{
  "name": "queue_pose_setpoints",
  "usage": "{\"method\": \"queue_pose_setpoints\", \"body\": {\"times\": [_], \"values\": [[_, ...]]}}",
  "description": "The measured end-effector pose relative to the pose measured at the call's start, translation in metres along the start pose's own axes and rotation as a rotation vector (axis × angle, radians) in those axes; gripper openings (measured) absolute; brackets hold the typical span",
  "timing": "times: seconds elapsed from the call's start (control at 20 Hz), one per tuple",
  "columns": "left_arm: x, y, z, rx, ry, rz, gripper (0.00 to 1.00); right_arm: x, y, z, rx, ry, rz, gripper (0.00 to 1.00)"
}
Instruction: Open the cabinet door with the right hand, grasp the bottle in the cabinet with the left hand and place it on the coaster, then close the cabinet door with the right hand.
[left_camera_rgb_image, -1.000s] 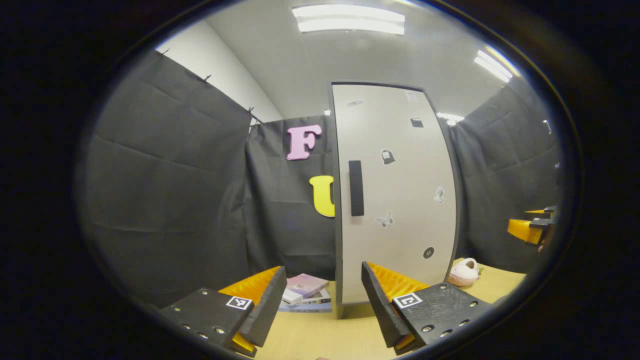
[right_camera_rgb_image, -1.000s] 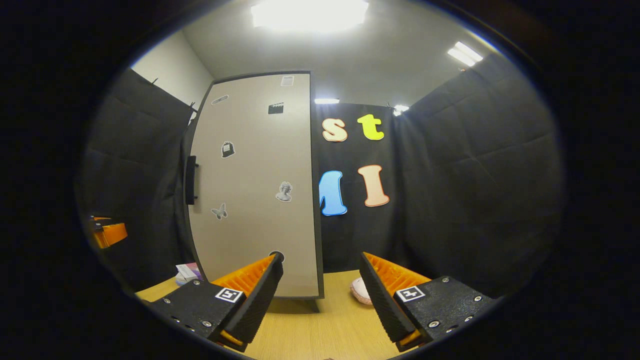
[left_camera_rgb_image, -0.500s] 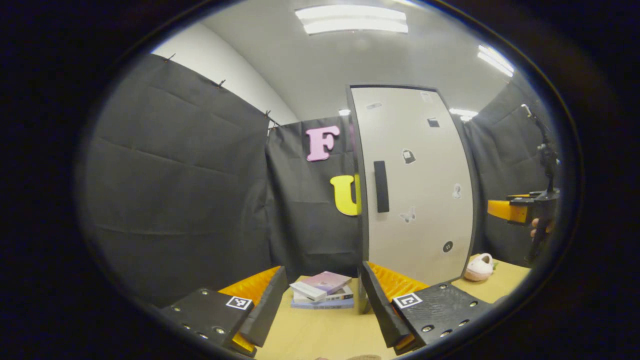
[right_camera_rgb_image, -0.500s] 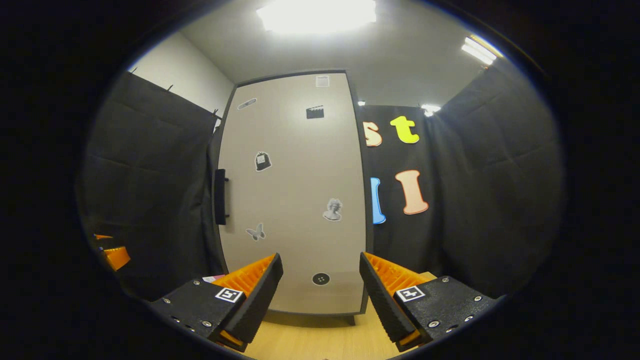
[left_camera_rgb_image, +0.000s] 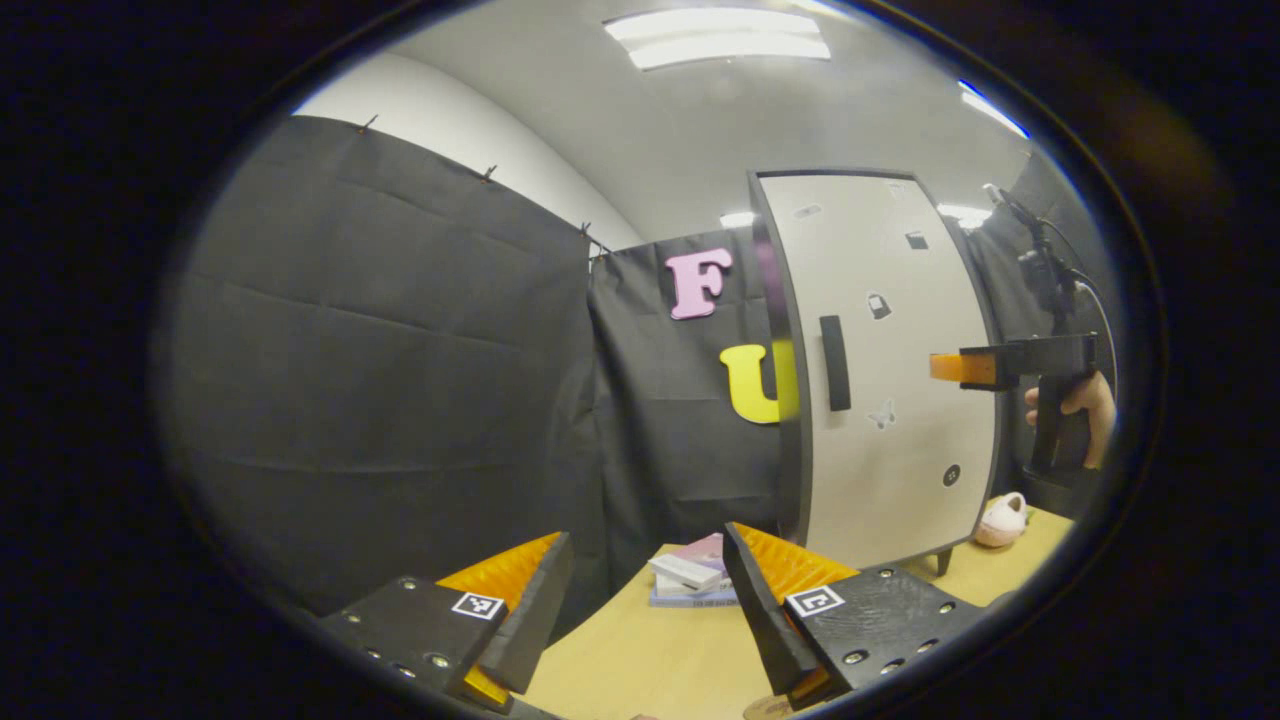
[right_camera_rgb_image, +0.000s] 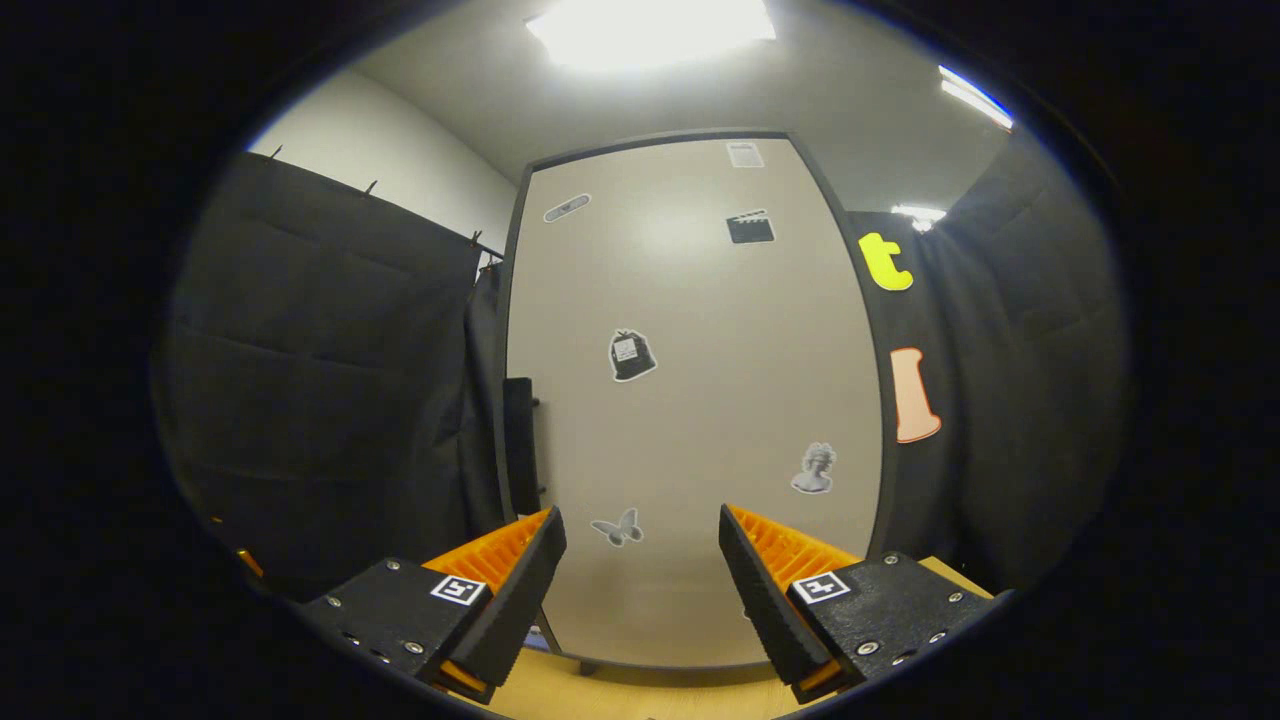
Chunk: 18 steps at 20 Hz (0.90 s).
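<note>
The tall beige cabinet door (left_camera_rgb_image: 890, 400) is shut and hides the inside. Its black vertical handle (left_camera_rgb_image: 835, 362) sits near the door's left edge. In the left gripper view my left gripper (left_camera_rgb_image: 645, 610) is low over the wooden table (left_camera_rgb_image: 640, 660), open and holding nothing, left of the cabinet. Farther off, a hand (left_camera_rgb_image: 1075, 400) holds my right gripper (left_camera_rgb_image: 960, 367) level in front of the door, right of the handle. In the right gripper view my right gripper (right_camera_rgb_image: 640, 590) is open close to the door (right_camera_rgb_image: 700, 380), with the handle (right_camera_rgb_image: 520, 445) to its left.
A small stack of books (left_camera_rgb_image: 690, 580) lies on the table beside the cabinet's left foot. A pink soft slipper-like object (left_camera_rgb_image: 1003, 520) lies at the cabinet's right. A brownish round edge (left_camera_rgb_image: 768, 708) shows at the table's near side. Black cloth walls surround the booth.
My right gripper has risen and moved closer to the door, now at handle height. My left gripper has swung left, so the cabinet sits farther right in its view.
</note>
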<state>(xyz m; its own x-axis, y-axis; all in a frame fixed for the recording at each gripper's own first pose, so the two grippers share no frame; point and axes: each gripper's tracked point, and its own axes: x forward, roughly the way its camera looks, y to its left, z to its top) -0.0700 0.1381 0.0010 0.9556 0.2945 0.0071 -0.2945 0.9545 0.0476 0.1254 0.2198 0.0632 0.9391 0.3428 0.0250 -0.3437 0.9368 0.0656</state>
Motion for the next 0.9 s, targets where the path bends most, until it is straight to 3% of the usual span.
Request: {"method": "queue_pose_setpoints", "body": {"times": [0.6, 0.75, 0.9], "values": [[-0.005, 0.073, -0.021, 0.0, 0.033, 0.115, 0.86, 0.083, 0.081, 0.008, -0.032, 0.05, 0.067, 0.92], [-0.006, 0.087, -0.024, 0.0, 0.036, 0.13, 0.86, 0.102, 0.096, 0.007, -0.025, 0.092, 0.078, 0.84], [-0.005, 0.096, -0.029, -0.008, 0.044, 0.136, 0.86, 0.119, 0.096, -0.003, -0.065, 0.153, 0.04, 0.74]]}}
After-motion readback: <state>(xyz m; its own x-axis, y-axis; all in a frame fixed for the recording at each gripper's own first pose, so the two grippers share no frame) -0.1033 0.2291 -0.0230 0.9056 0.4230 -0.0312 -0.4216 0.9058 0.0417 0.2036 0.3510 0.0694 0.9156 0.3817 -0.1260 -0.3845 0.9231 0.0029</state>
